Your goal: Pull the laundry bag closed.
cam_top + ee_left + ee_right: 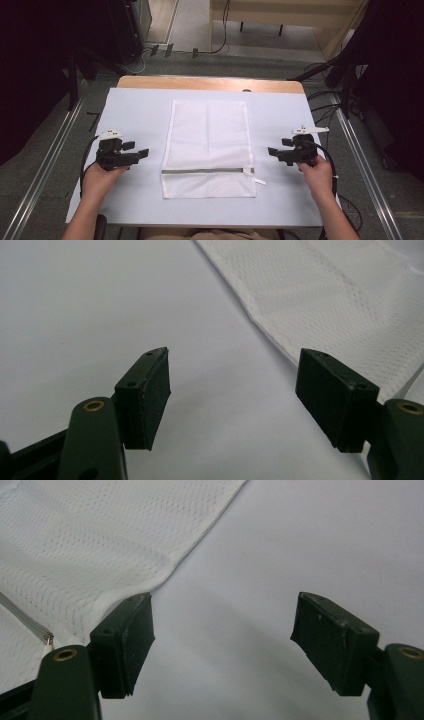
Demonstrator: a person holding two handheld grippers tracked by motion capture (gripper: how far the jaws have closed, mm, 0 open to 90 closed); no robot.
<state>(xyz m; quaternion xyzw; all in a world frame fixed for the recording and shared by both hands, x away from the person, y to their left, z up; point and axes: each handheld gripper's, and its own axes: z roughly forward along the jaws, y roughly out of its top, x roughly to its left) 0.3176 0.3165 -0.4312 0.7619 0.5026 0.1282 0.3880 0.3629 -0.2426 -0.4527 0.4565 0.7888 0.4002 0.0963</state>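
Both claws, left [141,151] and right [274,151], gape wide beside the mesh bag [208,145]; the right gripper view shows its zipper [25,621].

You get even, diffuse overhead light on the table [130,105]; the room around it falls off to near black at both sides of the high view. Shadows are soft and short. In both gripper views the black pads [150,400] lie close and slightly soft, while the mesh bag [90,540] weave reads sharp. No glare.
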